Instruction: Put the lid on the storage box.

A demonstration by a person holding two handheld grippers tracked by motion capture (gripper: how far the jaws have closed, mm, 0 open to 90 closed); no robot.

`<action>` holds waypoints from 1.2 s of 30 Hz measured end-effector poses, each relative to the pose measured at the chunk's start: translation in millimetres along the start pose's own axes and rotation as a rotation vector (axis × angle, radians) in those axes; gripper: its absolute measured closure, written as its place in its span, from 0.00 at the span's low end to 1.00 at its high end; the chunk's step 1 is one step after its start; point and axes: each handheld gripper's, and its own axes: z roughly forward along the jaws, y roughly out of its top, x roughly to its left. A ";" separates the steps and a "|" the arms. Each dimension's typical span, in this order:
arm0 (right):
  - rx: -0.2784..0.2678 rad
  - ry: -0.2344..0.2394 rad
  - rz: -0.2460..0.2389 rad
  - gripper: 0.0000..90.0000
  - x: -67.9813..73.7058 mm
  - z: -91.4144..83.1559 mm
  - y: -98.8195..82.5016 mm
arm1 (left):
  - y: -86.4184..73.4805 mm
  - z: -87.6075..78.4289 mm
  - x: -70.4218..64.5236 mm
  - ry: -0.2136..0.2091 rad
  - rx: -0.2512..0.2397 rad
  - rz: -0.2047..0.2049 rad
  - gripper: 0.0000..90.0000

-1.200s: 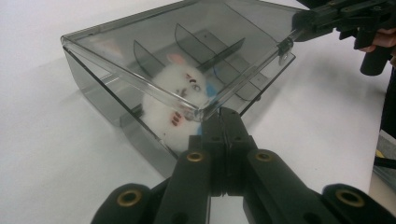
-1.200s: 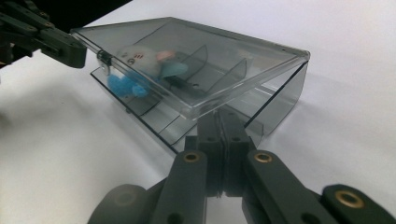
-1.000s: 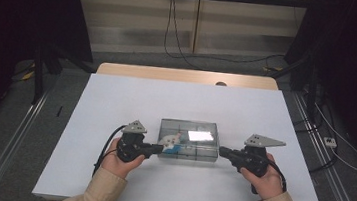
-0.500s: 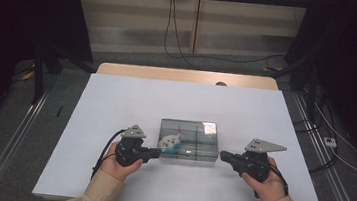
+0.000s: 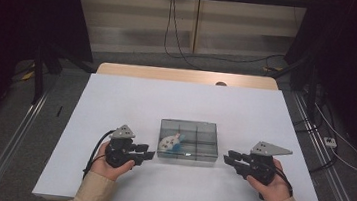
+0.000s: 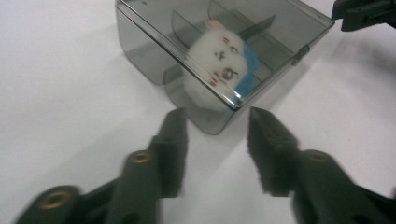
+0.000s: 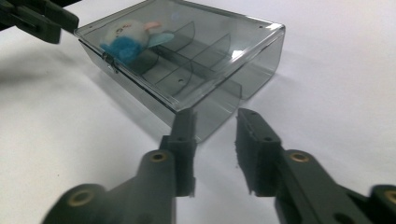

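Now clear box (image 5: 189, 141) between both grippers' spread, just-opened fingers (image 6: 173, 135), untouched.

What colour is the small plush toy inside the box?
The plush toy is white with a blue part and a pink ear; the left gripper view shows it best.

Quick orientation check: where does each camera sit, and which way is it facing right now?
High view: above the person's side of the table, looking forward and down at the white table; both forearms, left gripper and right gripper show.
Left gripper view: rides the left gripper, looking along its open fingers at the box's corner.
Right gripper view: rides the right gripper, facing the box's opposite end.
Shared: the closed smoky box with the plush toy inside.
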 end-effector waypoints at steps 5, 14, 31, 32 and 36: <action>-0.002 -0.012 0.004 0.53 -3.4 -5.8 -3.5 | -4.4 -7.8 7.1 0.022 -0.025 -0.013 0.46; 0.021 -0.028 -0.012 0.42 -7.5 -9.4 -9.8 | -12.0 -19.9 14.3 0.056 -0.037 -0.007 0.32; 0.013 -0.065 -0.004 0.33 -14.1 -19.4 -16.8 | -23.6 -30.6 25.6 0.087 -0.026 -0.022 0.20; 0.012 -0.066 -0.002 0.33 -14.5 -19.9 -17.3 | -24.2 -31.1 25.5 0.089 -0.025 -0.024 0.19; 0.011 -0.077 0.009 0.30 -16.5 -22.5 -18.6 | -27.0 -32.7 25.5 0.088 -0.027 -0.025 0.17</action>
